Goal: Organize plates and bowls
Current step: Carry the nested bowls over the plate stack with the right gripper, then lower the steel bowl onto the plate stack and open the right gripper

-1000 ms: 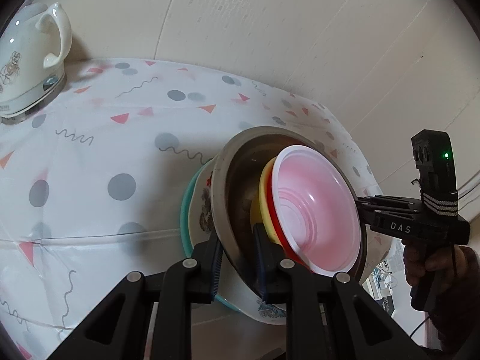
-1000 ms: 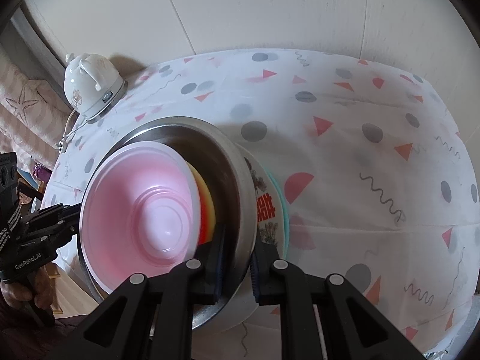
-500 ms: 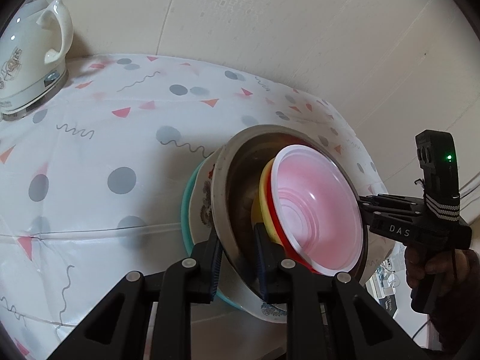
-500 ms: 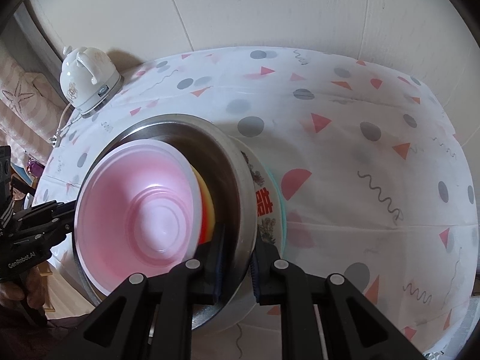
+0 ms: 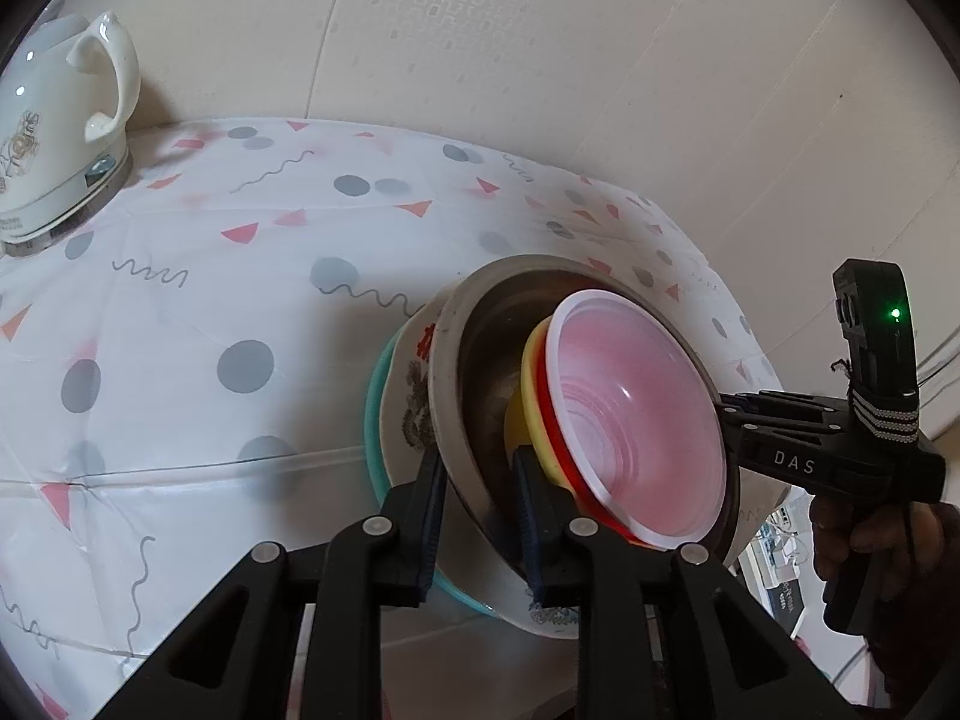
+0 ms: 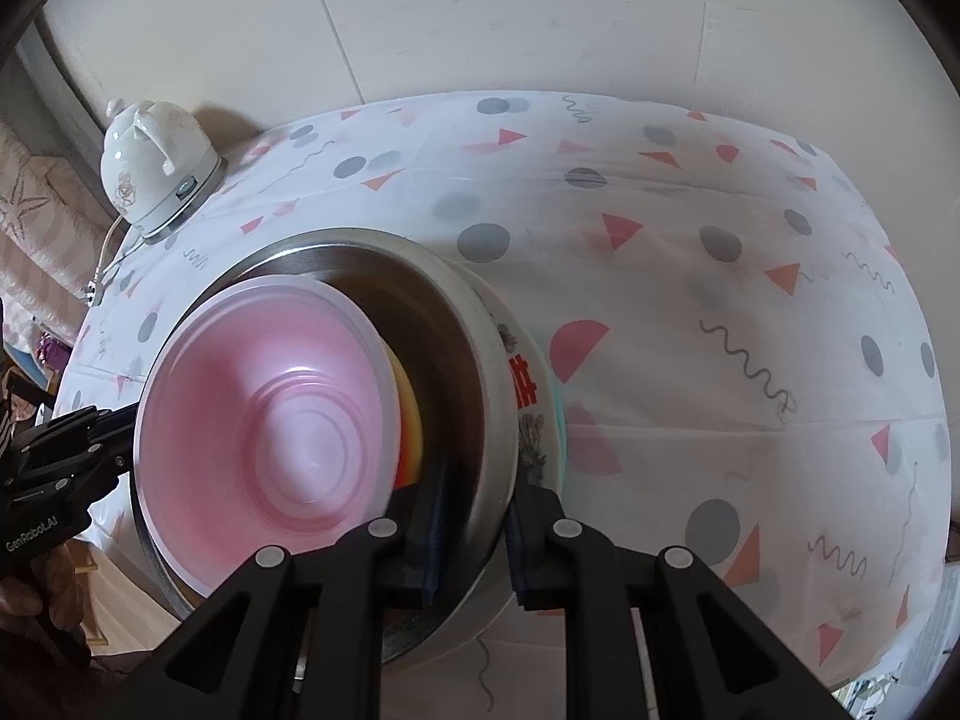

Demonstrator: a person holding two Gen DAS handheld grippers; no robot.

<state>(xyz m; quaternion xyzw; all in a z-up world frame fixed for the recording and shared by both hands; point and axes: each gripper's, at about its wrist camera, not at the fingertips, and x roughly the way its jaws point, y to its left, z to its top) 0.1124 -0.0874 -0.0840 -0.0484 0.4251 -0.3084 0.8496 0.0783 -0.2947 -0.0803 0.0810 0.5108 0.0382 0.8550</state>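
My left gripper [image 5: 477,510] has jaws just easing apart, straddling the steel bowl [image 5: 480,372] rim. My right gripper [image 6: 474,525] clamps the opposite rim. Pink bowl [image 6: 270,414] nests inside; beyond lies the surface [image 6: 690,312], kettle [image 6: 153,171] farthest.
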